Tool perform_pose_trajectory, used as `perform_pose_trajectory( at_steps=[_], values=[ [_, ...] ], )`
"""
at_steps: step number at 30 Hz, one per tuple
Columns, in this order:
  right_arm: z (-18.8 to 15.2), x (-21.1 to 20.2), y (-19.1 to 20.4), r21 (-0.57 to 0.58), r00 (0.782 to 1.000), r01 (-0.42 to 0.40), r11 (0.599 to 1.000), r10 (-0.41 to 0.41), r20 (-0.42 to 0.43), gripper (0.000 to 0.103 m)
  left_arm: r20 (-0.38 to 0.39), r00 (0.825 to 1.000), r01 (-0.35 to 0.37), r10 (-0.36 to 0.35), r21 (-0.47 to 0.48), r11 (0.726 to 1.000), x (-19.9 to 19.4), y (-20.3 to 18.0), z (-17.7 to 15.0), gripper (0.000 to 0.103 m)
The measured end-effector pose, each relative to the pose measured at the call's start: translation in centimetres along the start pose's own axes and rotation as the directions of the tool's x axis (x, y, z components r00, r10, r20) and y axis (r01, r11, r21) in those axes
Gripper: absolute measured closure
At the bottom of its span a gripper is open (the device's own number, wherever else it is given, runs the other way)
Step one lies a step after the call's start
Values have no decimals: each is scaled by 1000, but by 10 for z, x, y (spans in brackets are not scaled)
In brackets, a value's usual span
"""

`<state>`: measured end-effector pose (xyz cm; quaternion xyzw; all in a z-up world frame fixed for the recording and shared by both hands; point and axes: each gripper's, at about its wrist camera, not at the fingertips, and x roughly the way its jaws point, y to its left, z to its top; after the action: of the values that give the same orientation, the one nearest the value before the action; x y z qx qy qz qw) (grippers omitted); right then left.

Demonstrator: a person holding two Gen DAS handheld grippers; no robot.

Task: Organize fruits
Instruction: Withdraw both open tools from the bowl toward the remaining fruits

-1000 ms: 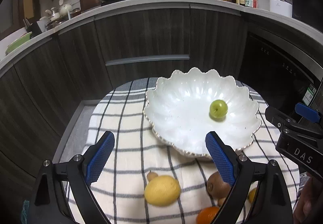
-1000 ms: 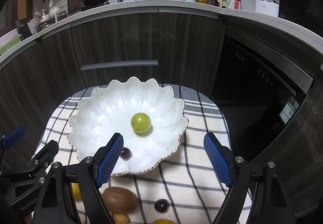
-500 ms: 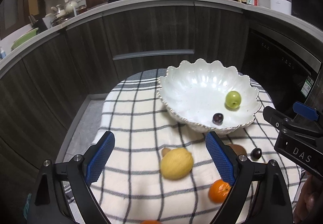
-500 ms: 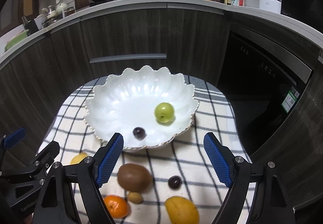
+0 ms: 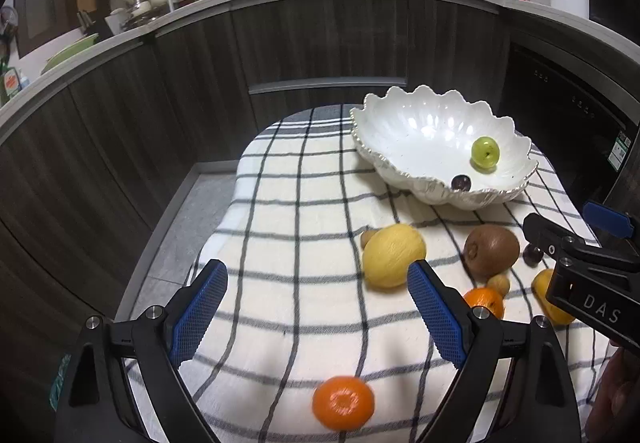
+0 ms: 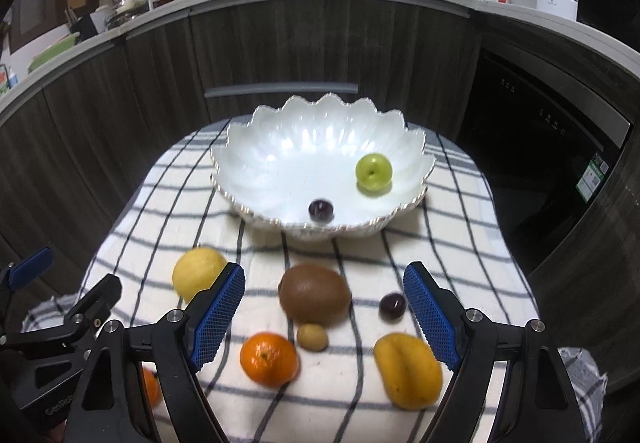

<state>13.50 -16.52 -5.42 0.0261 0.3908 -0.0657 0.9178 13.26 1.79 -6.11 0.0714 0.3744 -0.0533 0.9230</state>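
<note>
A white scalloped bowl (image 6: 248, 163) (image 5: 384, 127) stands at the far end of a checked cloth and holds a green fruit (image 6: 373, 171) (image 5: 485, 152) and a dark grape (image 6: 320, 209) (image 5: 461, 182). In front of it lie a lemon (image 6: 196, 272) (image 5: 393, 255), a kiwi (image 6: 314, 293) (image 5: 491, 246), an orange (image 6: 269, 358) (image 5: 486, 301), a small tan fruit (image 6: 312, 337), a dark grape (image 6: 393, 306) and a mango (image 6: 408, 370). Another orange (image 5: 343, 402) lies nearest. My right gripper (image 6: 324, 317) is open above the kiwi. My left gripper (image 5: 318, 317) is open over bare cloth, empty.
The checked cloth (image 5: 288, 203) covers a small table; its edges drop to a grey floor (image 5: 180, 227) on the left. Dark curved cabinets (image 6: 280, 51) ring the far side, with an oven (image 6: 540, 147) at right. Pans and bottles stand on the counter above.
Both grippers have drawn back from the bowl toward the near end of the cloth. The loose fruit in front of the bowl has come fully into view. Jaws stay equally wide.
</note>
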Motion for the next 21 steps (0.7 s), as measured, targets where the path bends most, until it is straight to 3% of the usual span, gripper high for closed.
perform_pose_trajectory(
  at_steps=[11, 21],
  values=[
    [-26, -2, 14, -45, 998, -28, 999, 25, -52, 21, -91, 996, -2, 4, 18, 1000, 5, 1, -30, 13],
    [-44, 5, 7, -41, 994, -12, 999, 8, -106, 21, -155, 987, 48, -44, 21, 999, 11, -6, -50, 25]
  ],
)
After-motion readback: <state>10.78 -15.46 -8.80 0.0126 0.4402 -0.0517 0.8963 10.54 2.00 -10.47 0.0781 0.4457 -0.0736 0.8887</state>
